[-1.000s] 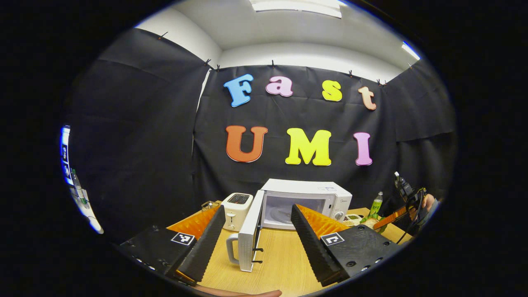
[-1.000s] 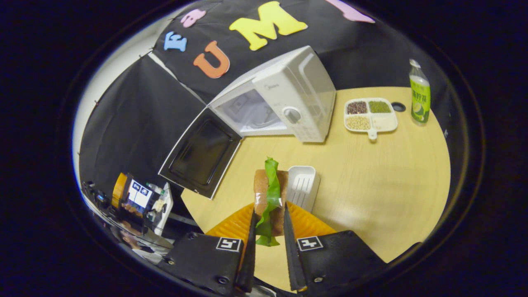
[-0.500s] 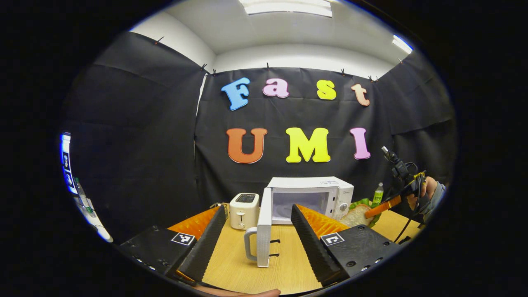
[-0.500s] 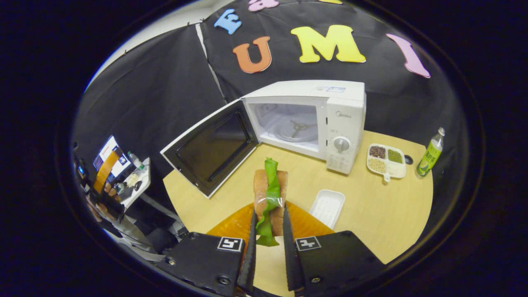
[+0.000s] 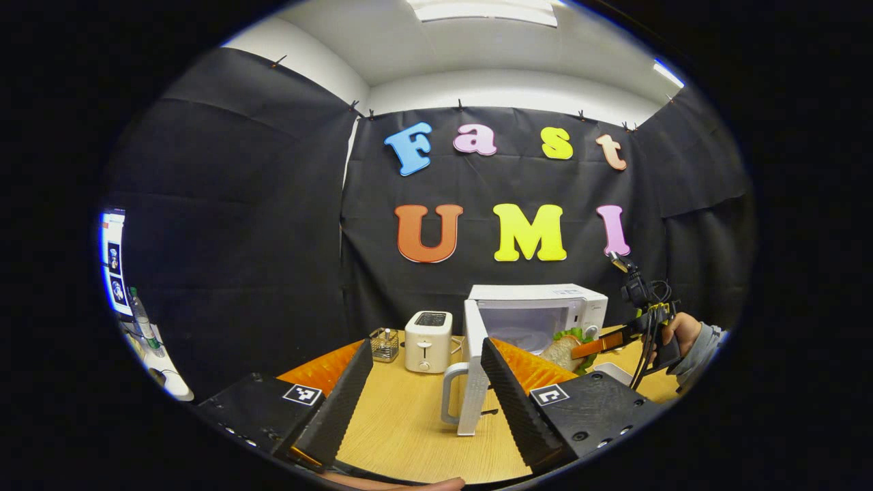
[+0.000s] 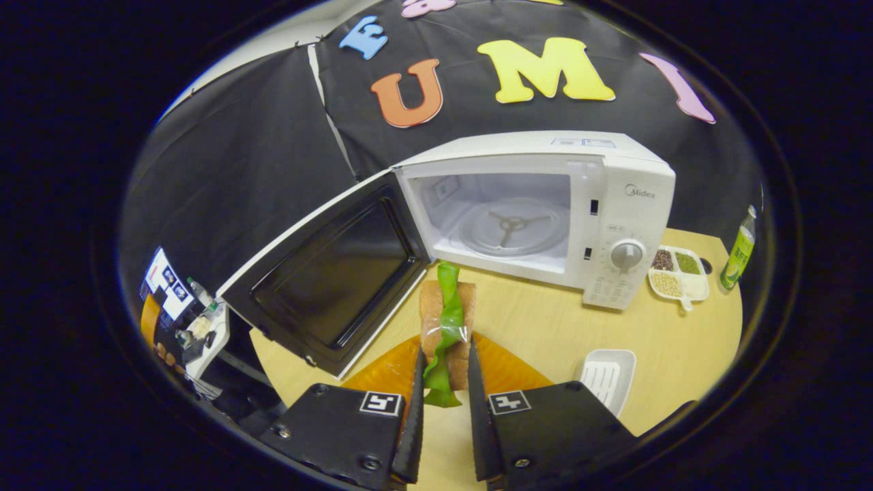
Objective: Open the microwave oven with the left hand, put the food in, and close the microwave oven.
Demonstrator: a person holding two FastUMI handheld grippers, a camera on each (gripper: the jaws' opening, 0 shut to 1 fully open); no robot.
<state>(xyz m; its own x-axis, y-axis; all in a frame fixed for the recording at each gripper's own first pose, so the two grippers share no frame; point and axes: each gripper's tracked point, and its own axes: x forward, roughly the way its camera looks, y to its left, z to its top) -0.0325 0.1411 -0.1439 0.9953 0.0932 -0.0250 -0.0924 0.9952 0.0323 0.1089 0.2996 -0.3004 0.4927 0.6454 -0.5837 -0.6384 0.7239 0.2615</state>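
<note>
A white microwave stands at the back of the round wooden table, its door swung wide to the left and its glass turntable bare. My right gripper is shut on a sandwich of brown bread with green lettuce, held just in front of the cavity. In the left gripper view the microwave is far ahead, its door edge-on. My left gripper hangs open and holds nothing. The sandwich nears the opening, held by the right gripper.
A white toaster and a small wire rack stand left of the microwave. Right of it are a divided dish of beans and a green bottle. A white tray lies near the right gripper. A hand holds that gripper.
The right gripper has carried the sandwich closer to the open microwave, leaving the white tray behind on its right. The left gripper has drifted left and back, still open.
</note>
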